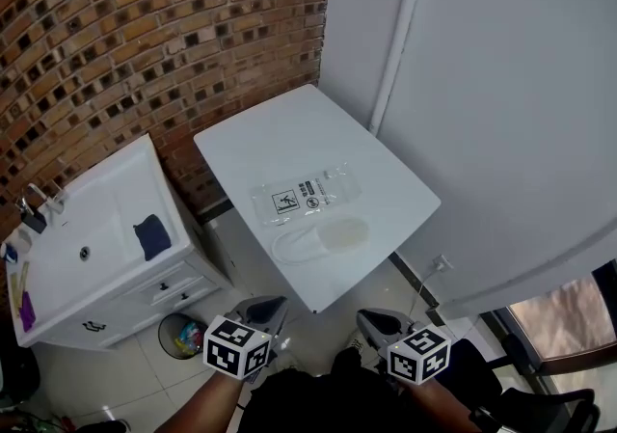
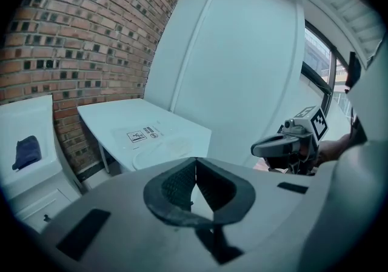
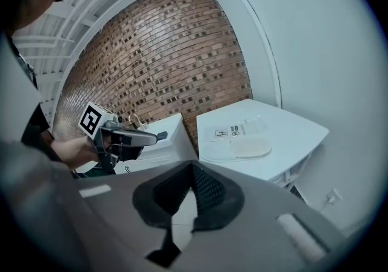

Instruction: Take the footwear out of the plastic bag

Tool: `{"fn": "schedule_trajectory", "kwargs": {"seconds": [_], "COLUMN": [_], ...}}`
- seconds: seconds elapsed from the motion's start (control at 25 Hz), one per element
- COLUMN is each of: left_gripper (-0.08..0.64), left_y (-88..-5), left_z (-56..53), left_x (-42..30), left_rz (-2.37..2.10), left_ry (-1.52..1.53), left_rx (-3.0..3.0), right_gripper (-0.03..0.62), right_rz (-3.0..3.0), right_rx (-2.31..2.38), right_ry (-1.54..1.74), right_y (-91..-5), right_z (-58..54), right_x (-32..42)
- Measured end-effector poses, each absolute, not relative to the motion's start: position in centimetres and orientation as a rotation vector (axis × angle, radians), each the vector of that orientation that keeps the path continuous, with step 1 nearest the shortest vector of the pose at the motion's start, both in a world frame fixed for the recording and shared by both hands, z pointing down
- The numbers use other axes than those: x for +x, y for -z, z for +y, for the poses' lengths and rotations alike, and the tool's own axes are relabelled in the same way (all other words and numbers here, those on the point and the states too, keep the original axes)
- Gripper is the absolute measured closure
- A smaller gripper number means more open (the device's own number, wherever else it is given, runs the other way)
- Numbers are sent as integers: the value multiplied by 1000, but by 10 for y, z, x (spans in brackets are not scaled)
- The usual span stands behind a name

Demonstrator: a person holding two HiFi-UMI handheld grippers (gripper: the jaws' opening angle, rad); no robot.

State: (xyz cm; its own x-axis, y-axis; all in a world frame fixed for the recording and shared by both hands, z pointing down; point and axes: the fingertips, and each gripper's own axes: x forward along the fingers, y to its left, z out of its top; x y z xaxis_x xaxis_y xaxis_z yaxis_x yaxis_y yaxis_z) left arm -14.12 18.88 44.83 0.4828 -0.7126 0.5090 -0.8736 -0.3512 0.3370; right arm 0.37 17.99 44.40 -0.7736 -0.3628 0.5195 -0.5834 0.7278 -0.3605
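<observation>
A clear plastic bag (image 1: 307, 196) with printed labels lies flat on the white table (image 1: 280, 137). Pale footwear (image 1: 343, 232) shows at its near end, with a white loop (image 1: 293, 246) beside it. Both grippers hang short of the table's near corner, over the floor. My left gripper (image 1: 272, 305) is shut and empty. My right gripper (image 1: 370, 318) is shut and empty too. In the left gripper view the jaws (image 2: 195, 165) meet, with the bag (image 2: 145, 136) far ahead. In the right gripper view the jaws (image 3: 193, 171) meet, and the footwear (image 3: 250, 145) lies ahead on the table.
A white sink cabinet (image 1: 96, 272) stands left of the table, with a dark blue cloth (image 1: 151, 236) and a tap (image 1: 34, 204). A small bin (image 1: 178, 335) sits on the floor below it. A brick wall (image 1: 145, 26) and a white wall with a pipe (image 1: 400, 26) stand behind.
</observation>
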Motion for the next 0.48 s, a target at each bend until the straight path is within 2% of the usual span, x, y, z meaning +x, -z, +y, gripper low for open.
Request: {"fn": "schedule_trajectory", "kwargs": {"seconds": [0.48], "left_gripper": [552], "left_y": [-444], "left_z": [186], "left_x": [-141], "left_rz": [-1301], "left_ry": [-361], "left_rx": [2179], "right_gripper": [592], "right_rz": [-2517], "right_rx": [733], "right_ry": [-705], "right_y": [-438], "right_z": [184], "right_x": [5]}}
